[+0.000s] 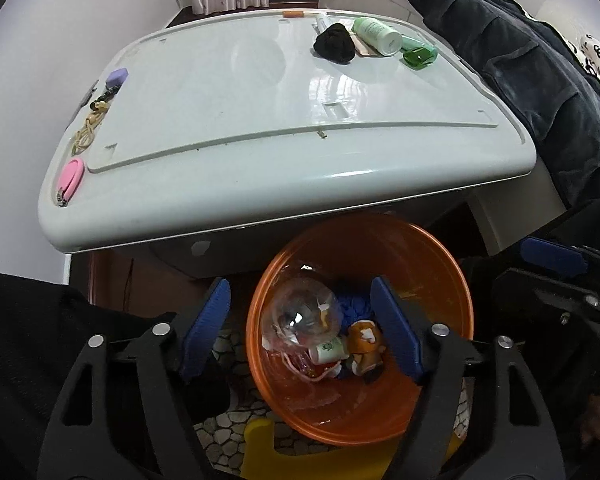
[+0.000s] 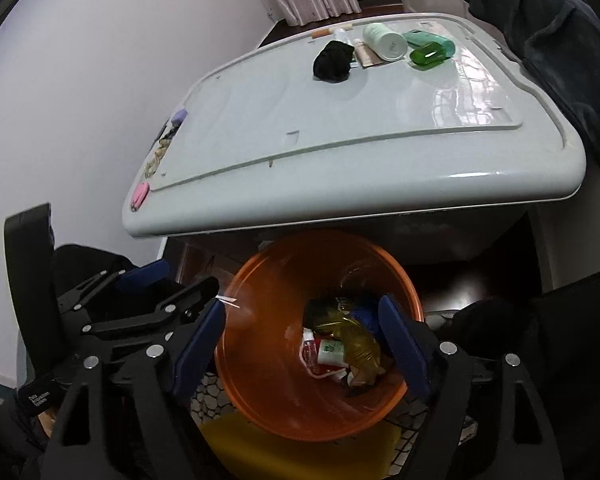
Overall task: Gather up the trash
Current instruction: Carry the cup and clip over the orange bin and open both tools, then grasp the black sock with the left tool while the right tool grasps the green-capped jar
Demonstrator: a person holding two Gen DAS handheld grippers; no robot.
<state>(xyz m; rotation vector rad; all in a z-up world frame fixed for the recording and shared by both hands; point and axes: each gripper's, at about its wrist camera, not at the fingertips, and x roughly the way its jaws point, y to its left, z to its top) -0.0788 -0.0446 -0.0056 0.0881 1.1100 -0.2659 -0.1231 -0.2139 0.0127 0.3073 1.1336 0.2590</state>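
An orange bin (image 1: 452, 312) stands on the floor in front of a white appliance top (image 1: 260, 120); it also shows in the right wrist view (image 2: 260, 360). Inside lie a clear plastic bottle (image 1: 300, 316), a small green-white tube (image 1: 330, 352) and other scraps (image 1: 366, 340). My left gripper (image 1: 304, 328) is open and empty above the bin. My right gripper (image 2: 302, 344) is open and empty above the same bin, over a yellowish wrapper (image 2: 356, 340). On the top lie a black cloth ball (image 1: 335, 43), a pale green bottle (image 1: 377, 35) and a green container (image 1: 420, 56).
Along the top's left edge lie a pink nail clipper (image 1: 71, 180), hair ties (image 1: 88, 130) and a purple block (image 1: 117, 77). Dark clothing (image 1: 520, 60) hangs at the right. A yellow stool (image 1: 260, 448) sits under the bin. A white wall (image 2: 80, 80) is at the left.
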